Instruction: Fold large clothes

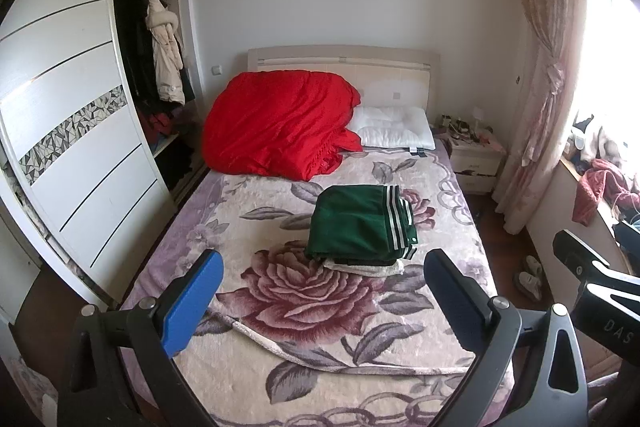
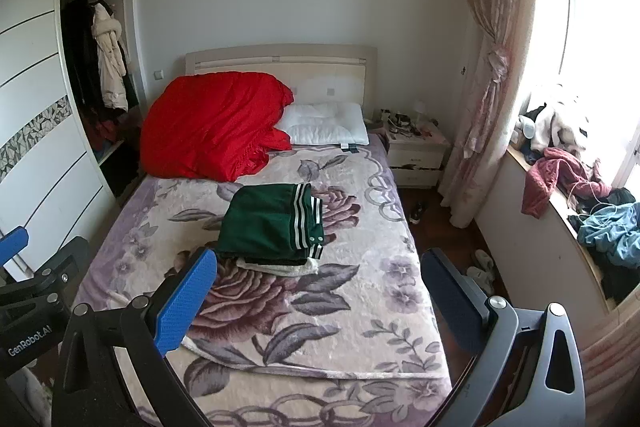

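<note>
A folded green garment with white stripes (image 1: 362,223) lies on top of a small stack of folded clothes, with a white piece (image 1: 366,267) at the bottom, in the middle of the floral bed blanket (image 1: 280,307). The stack also shows in the right wrist view (image 2: 272,223). My left gripper (image 1: 324,297) is open and empty, held above the foot of the bed, short of the stack. My right gripper (image 2: 320,293) is open and empty, also above the foot of the bed. Each gripper's body shows at the edge of the other's view.
A red duvet (image 1: 276,123) is bunched at the head of the bed beside a white pillow (image 1: 394,133). An open wardrobe (image 1: 152,67) stands left. A nightstand (image 1: 476,157), curtain (image 1: 548,87) and a windowsill with loose clothes (image 2: 576,195) are right. Slippers (image 2: 480,267) lie on the floor.
</note>
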A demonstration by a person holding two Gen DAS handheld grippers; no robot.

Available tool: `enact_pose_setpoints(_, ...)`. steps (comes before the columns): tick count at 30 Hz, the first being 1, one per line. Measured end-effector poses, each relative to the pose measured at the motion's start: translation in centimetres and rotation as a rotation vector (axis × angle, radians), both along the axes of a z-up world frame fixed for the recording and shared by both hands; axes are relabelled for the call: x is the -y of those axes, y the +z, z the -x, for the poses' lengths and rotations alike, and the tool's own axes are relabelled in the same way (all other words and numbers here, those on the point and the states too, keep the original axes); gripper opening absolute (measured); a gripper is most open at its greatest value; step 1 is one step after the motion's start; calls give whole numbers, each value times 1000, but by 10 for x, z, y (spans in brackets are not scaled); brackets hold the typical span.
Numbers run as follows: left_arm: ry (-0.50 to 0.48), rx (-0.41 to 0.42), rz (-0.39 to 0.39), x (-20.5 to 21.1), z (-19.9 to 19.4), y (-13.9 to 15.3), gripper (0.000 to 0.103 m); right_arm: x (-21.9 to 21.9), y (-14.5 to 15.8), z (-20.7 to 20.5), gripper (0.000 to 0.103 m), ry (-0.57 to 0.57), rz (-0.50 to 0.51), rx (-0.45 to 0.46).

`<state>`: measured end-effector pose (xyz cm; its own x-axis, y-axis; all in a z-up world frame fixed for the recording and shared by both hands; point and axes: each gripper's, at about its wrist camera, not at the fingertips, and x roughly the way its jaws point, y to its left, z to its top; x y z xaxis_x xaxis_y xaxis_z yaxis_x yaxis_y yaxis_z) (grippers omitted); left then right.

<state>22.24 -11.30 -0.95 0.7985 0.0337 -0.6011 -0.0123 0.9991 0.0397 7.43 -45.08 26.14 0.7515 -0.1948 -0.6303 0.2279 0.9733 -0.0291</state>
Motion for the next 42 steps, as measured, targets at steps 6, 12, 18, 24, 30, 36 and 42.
enact_pose_setpoints(6, -2, 1, 2, 1, -1, 1, 103, 0, -1, -1, 103, 0, 1, 0)
enact_pose_setpoints(12, 3, 1, 0, 0, 0, 1, 103, 1, -1, 1, 103, -3, -4, 0)
enact_pose_setpoints(18, 2, 0, 3, 1, -2, 2, 103, -1, 0, -8, 103, 2, -2, -5)
enact_pose_setpoints(24, 5, 2, 0, 2, -1, 1, 103, -1, -1, -6, 103, -3, -3, -3)
enact_pose_setpoints(30, 6, 2, 0, 2, -3, 3, 103, -2, -3, -6, 103, -6, -4, -3)
enact_pose_setpoints(36, 2, 2, 1, 1, -2, 1, 103, -3, -4, 2, 103, -13, -4, 0)
enact_pose_setpoints(42, 21, 13, -7, 0, -1, 2, 103, -4, -5, 6, 103, -15, -3, -2)
